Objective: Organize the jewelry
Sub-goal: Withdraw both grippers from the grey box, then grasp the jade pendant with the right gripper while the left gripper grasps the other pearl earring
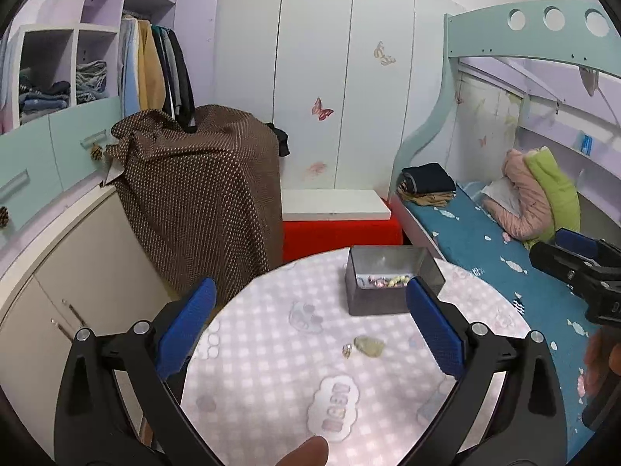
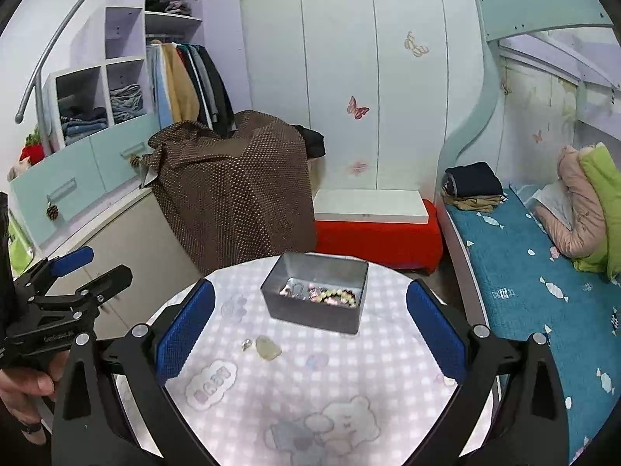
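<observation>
A grey metal box [image 1: 392,291] [image 2: 316,291] stands at the far side of a round table [image 1: 271,369] [image 2: 349,369] with a pink checked cloth. Beaded bracelets and other jewelry [image 2: 330,295] [image 1: 382,281] lie inside it. A small pale pendant [image 1: 369,345] [image 2: 268,348] and a tiny silver ring [image 1: 346,349] [image 2: 246,345] lie on the cloth in front of the box. My left gripper [image 1: 310,310] is open and empty above the table's near side. My right gripper [image 2: 310,310] is open and empty too. Each gripper also shows in the other's view [image 1: 574,264] [image 2: 73,272].
A brown dotted cloth [image 1: 202,194] covers a piece of furniture behind the table. A red bench [image 1: 341,233] with a white board stands by the wardrobe. A bed [image 1: 504,252] with a blue cover runs along the right. Cabinets [image 1: 58,272] line the left.
</observation>
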`<state>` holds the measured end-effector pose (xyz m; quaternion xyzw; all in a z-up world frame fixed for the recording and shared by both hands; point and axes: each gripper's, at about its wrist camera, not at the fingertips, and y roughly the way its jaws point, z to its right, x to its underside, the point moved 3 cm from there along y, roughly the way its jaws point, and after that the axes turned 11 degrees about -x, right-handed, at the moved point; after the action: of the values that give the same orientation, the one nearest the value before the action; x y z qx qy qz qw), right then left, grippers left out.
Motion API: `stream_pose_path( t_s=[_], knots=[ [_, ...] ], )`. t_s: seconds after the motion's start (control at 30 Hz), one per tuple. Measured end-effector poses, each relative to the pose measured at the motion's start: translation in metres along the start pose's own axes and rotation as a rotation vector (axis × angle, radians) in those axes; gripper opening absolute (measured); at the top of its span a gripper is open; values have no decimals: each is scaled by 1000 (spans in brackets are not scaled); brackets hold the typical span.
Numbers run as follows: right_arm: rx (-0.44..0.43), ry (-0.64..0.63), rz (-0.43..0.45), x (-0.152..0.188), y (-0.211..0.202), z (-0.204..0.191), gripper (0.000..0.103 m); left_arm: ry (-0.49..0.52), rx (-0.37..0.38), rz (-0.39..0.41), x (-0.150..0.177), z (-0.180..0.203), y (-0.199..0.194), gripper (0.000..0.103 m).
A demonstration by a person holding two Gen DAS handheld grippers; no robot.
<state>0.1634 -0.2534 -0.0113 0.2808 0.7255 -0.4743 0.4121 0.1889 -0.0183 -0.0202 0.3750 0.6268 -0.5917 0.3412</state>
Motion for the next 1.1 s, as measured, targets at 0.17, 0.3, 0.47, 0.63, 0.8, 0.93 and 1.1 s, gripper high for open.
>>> stream_pose_path(
  t_s=[0.17,0.3,0.47,0.63,0.8,0.93,1.1],
  knots=[
    [-15,-8,-21,14,3,-7,95,-36,-1,-15,19,-9,-8,98],
    [-22,-19,-36,20,8,-11,95,-41,-13,-26,31,-13,-7,98],
    [-31,-25,-61,30,16,-13,95,-45,-10,-41,41,-14,-2,98],
    [-37,-38,-98,41,32,-12,95,-31,-23,-43,48,-13,4,98],
    [-40,-53,-181,62,66,-7,95,-15,-39,-64,62,-13,18,98],
    [-61,-80,-277,82,102,-5,95,-7,-42,-97,74,-14,35,98],
    [-91,-132,-377,102,148,-4,95,3,-53,-142,91,-17,55,98]
  ],
)
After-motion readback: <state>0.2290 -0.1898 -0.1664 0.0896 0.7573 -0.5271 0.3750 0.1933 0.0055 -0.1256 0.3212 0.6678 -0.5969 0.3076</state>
